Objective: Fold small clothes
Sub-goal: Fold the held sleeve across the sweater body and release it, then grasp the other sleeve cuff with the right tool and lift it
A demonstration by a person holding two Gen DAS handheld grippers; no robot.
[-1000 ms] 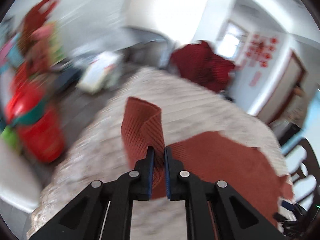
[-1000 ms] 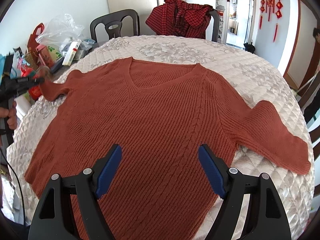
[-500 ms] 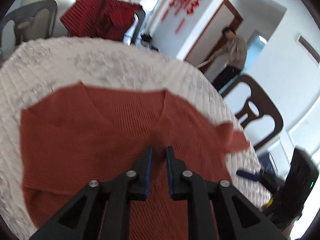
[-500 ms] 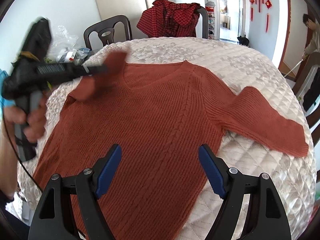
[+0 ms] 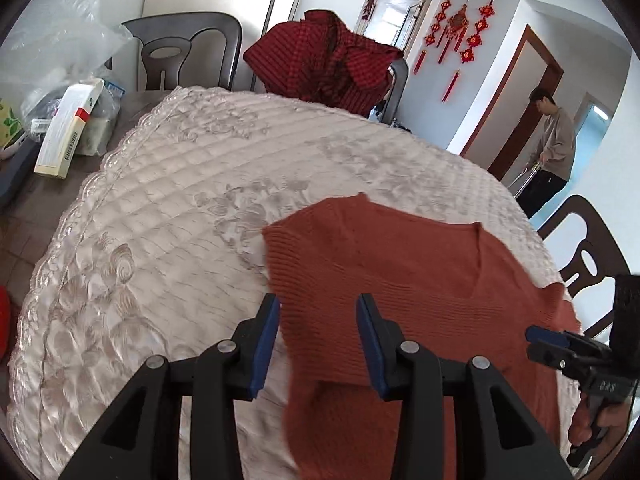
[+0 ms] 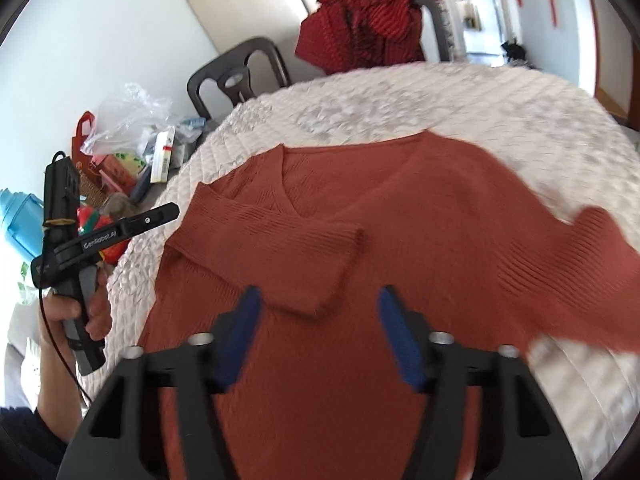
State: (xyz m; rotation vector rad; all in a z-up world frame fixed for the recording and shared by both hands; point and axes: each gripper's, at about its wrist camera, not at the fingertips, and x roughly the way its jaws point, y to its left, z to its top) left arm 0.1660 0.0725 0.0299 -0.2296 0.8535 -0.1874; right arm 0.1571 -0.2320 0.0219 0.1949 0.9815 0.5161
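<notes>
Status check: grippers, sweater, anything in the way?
Left gripper jaws opening, empty; right gripper jaws closing, empty. Sweater flat, one sleeve folded across chest, other out. Nothing in the way.

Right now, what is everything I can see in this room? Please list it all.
sweater: one, rust orange, flat on the table, one sleeve folded across its chest
table cover: one, cream quilted
checked garment: one, red, draped on a far chair
chairs: three, dark, around the table
box: one, white, amid clutter
wall ornaments: several, red
person: one, by the doorway
left gripper: black, blue pads, opening over the sweater edge
right gripper: black, blue pads, closing, gripping nothing
</notes>
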